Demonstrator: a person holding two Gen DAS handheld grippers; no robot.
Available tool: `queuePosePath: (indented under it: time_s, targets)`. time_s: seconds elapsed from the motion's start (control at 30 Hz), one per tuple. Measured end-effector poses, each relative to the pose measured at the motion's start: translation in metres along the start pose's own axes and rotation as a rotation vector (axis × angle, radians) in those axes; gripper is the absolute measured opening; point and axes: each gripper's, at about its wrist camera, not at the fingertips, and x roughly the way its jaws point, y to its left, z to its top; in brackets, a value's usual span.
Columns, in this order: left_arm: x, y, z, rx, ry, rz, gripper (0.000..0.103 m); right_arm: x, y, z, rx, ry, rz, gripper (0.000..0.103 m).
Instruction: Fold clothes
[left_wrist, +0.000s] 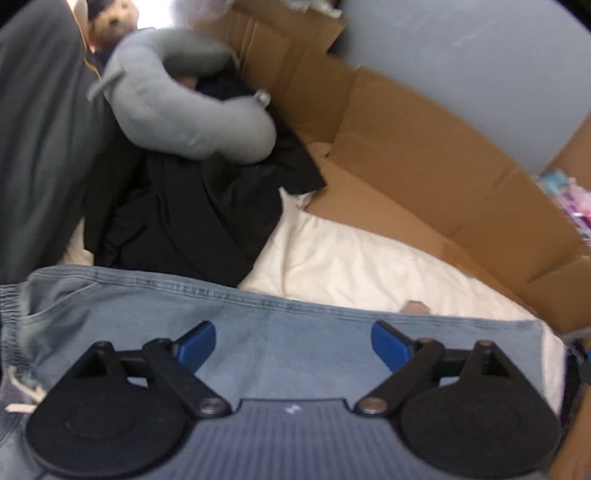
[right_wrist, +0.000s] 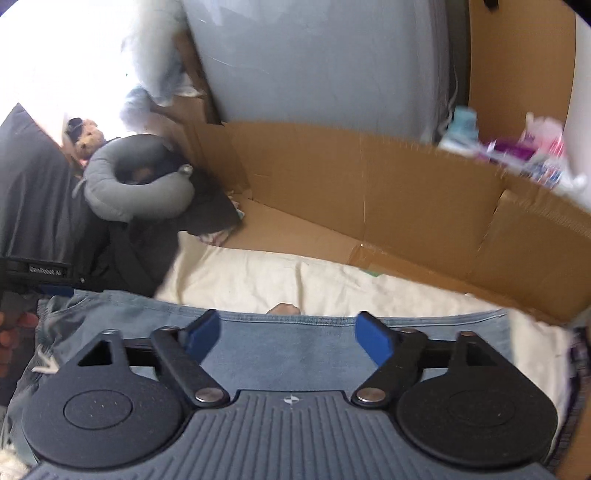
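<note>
A light-blue denim garment (left_wrist: 291, 332) lies flat across a cream sheet (left_wrist: 362, 262), its stitched hem along the far side. In the right wrist view the same denim garment (right_wrist: 291, 350) fills the lower middle. My left gripper (left_wrist: 293, 341) hangs above the denim, jaws wide apart, nothing between the blue pads. My right gripper (right_wrist: 288, 332) is likewise open over the denim and holds nothing. A pile of black clothes (left_wrist: 192, 218) lies at the far left beyond the hem.
A grey neck pillow (left_wrist: 184, 114) rests on the black pile, a small plush toy (right_wrist: 88, 138) behind it. Flattened brown cardboard (left_wrist: 424, 155) walls the far side of the sheet. Colourful packets (right_wrist: 524, 151) sit at the far right. A dark fabric mass (left_wrist: 40, 129) fills the left.
</note>
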Motion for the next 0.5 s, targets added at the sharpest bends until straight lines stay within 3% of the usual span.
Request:
queuePosePath:
  time_s: [0.2, 0.5]
  targets:
    - [-0.085, -0.009, -0.017, 0.049, -0.057, -0.005, 0.099, -0.075, 0.026, 0.016, -0.025, 0.012, -0.002, 0.093]
    - [-0.183, 0.003, -0.043, 0.03, -0.056, -0.008, 0.099, -0.184, 0.059, 0.027, -0.003, -0.047, -0.012, 0.093]
